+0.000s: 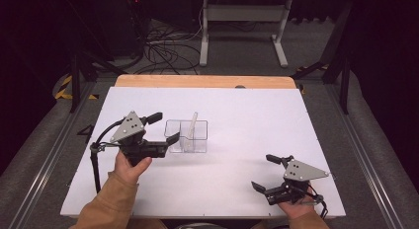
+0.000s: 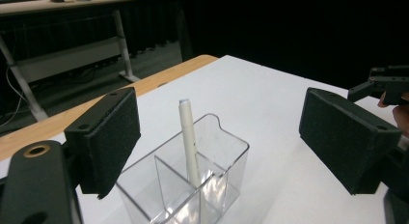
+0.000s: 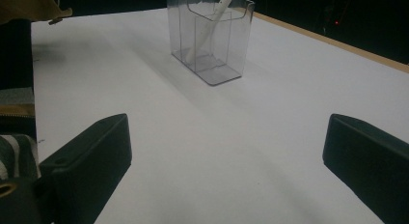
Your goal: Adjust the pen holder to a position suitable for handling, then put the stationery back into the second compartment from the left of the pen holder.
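pen (image 2: pixel 188 137) stands tilted in the clear divided holder (image 1: pixel 186 136) mid-surface. left gripper (image 1: pixel 167 128) beside the holder, jaws apart, empty; right gripper (image 1: pixel 263 172) well off, jaws apart. we'd centre the left jaws on the pen's top, then close gently.

a white table (image 1: pixel 257 135) with a bare wooden strip (image 1: pixel 205 81) along its far edge carries a clear two-compartment holder (image 1: pixel 187 136) left of centre, standing directly on the white top, with a white pen (image 1: pixel 190 130) leaning inside it.
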Available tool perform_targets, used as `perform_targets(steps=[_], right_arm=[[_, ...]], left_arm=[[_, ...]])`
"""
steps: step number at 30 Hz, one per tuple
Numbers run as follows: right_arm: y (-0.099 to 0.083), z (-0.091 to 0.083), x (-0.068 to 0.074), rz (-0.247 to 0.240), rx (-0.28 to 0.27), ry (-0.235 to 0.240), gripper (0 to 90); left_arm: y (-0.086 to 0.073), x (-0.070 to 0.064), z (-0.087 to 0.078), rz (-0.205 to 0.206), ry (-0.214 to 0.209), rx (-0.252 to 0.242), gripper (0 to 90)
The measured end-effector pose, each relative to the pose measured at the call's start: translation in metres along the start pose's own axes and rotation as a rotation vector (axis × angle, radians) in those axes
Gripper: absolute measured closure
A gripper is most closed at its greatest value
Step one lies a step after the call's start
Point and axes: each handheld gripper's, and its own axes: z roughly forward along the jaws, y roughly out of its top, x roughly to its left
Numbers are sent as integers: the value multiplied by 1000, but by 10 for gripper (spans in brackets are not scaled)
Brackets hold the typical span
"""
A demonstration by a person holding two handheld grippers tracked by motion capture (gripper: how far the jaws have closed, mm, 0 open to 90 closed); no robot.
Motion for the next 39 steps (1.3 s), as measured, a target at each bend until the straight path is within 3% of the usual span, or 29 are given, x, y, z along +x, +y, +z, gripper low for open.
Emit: perform_targets(steps=[12,22,26,34,39], right_arm=[[-1,-3,2,3,0,-7,38],[-2,-3,2,6,4,-9,37],[-2,-3,2,7,3,-8,37],[-2,-2,2,9,3,-5,37],[-2,-2,2,11,4,-3,37]], left_arm=[[-29,3,-31,0,33,36,134],[-64,13,-53,-21,75,108,131],[-75,13,-58,-5,85,133,131],[-95,15,-64,-14,79,160,130],[-112,18,-66,-57,69,173,129]])
